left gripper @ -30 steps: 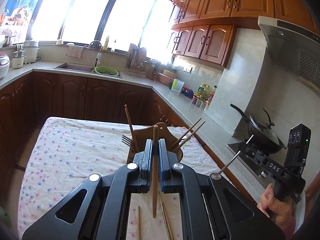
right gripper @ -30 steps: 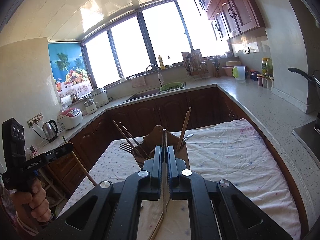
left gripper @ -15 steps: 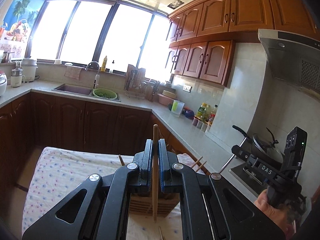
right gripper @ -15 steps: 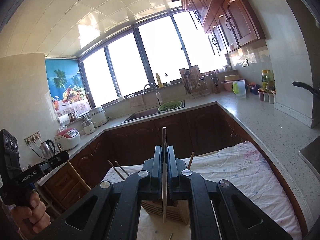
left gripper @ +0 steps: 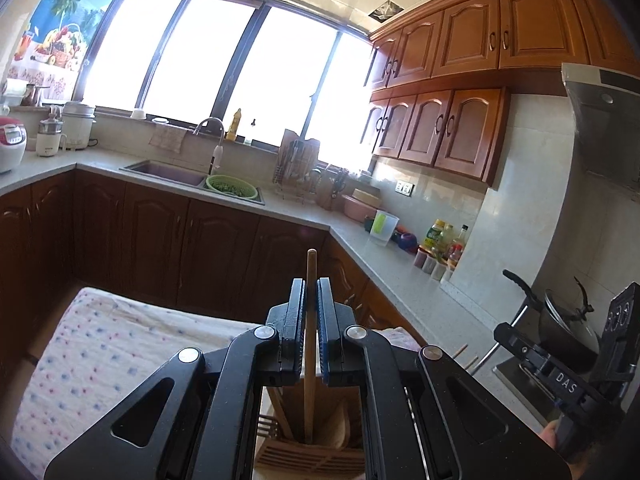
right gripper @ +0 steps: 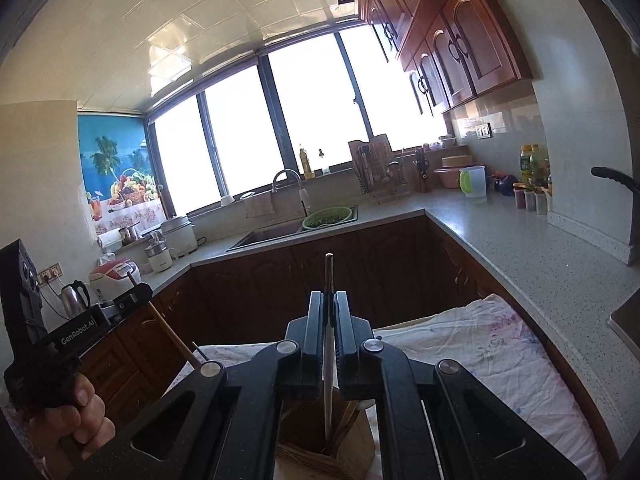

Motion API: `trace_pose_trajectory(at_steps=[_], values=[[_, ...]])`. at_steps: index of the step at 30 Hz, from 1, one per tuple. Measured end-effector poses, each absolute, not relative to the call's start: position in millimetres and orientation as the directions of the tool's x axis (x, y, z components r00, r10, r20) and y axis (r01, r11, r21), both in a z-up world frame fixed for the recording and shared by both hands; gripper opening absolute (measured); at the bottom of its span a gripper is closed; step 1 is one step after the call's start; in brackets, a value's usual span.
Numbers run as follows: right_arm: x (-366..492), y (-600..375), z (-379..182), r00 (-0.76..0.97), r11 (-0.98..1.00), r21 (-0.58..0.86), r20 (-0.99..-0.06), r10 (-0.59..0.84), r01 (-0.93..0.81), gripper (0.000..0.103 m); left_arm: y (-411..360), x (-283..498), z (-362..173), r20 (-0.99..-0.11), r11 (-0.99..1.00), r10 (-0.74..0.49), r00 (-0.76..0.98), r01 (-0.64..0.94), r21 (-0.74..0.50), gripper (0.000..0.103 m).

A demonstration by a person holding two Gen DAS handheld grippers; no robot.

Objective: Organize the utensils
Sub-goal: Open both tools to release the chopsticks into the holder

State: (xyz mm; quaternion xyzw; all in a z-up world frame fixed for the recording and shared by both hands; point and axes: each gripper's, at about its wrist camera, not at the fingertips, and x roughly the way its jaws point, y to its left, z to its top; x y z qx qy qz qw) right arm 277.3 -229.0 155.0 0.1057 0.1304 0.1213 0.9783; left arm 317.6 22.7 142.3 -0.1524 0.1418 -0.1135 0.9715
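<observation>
My left gripper (left gripper: pixel 311 286) is shut on a wooden chopstick (left gripper: pixel 309 344) held upright, its lower end reaching into the wooden utensil holder (left gripper: pixel 308 454) below, which holds a fork (left gripper: pixel 266 427) and other wooden utensils. My right gripper (right gripper: pixel 329 300) is shut on a thin dark chopstick (right gripper: pixel 328 352) held upright, its lower tip inside the same holder (right gripper: pixel 326 454). Each gripper shows in the other's view: the right one (left gripper: pixel 568 368) at far right, the left one (right gripper: pixel 76 324) at far left, with its chopstick slanting down.
The holder stands on a table with a flowered cloth (left gripper: pixel 96 344). Dark cabinets and a stone countertop (right gripper: pixel 532 252) wrap around behind, with a sink (left gripper: pixel 168 172), green colander (left gripper: pixel 231 186), bottles and a wok (left gripper: pixel 568 320) on the stove at right.
Both grippers have risen and tilted up, so the table has dropped in view. The chopstick ends now hang into the holder, which was farther ahead before.
</observation>
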Motion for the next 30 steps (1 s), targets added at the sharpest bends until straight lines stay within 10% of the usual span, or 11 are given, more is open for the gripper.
trace_pose_trajectory(at_steps=[22,26,30], values=[[305,-230,92,0.862,0.939,0.299,-0.417,0.287,-0.168,0.006,12,323,99,-0.371,0.934,-0.287,0.883,0.172,-0.313,0.005],[303,-233,94,0.864,0.934,0.315,-0.409,0.293,-0.167,0.013,14,322,101,-0.386,0.924,-0.315,0.867,0.186,-0.335,0.009],[290,-245,102,0.882,0.920,0.353,-0.361,0.303,-0.172,0.054,16,306,110,-0.359,0.921,-0.313,0.879,0.189,-0.341,0.037]])
